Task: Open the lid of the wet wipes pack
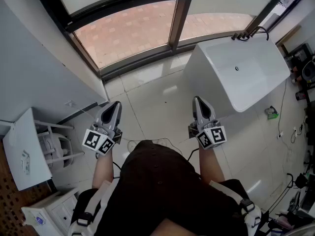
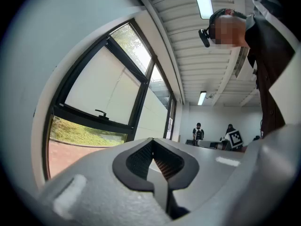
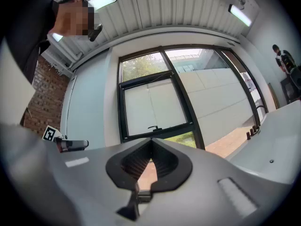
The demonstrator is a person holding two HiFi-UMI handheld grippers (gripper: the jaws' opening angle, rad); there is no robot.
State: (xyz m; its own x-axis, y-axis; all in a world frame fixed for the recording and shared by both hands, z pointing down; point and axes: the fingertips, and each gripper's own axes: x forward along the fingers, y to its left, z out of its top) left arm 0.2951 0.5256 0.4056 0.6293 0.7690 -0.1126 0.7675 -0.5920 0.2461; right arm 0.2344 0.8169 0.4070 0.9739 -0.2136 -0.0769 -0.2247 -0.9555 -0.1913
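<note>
No wet wipes pack shows in any view. In the head view my left gripper (image 1: pixel 114 105) and my right gripper (image 1: pixel 198 100) are held side by side at waist height above the tiled floor, both pointing level toward the window. Each is shut, with nothing between its jaws. In the left gripper view the left gripper (image 2: pixel 153 141) has its ribbed pads pressed together, and the right gripper's marker cube (image 2: pixel 234 137) shows far to the right. The right gripper (image 3: pixel 151 140) in its own view is likewise shut and empty, with the left gripper (image 3: pixel 70 144) off to its left.
A white table (image 1: pixel 236 73) stands ahead on the right, close to the right gripper. The dark-framed window (image 1: pixel 147 58) runs along the floor ahead. A white board and a chair (image 1: pixel 29 154) stand at the left. Cables and gear (image 1: pixel 300 73) lie along the right edge. Two people (image 2: pixel 198 132) stand far off.
</note>
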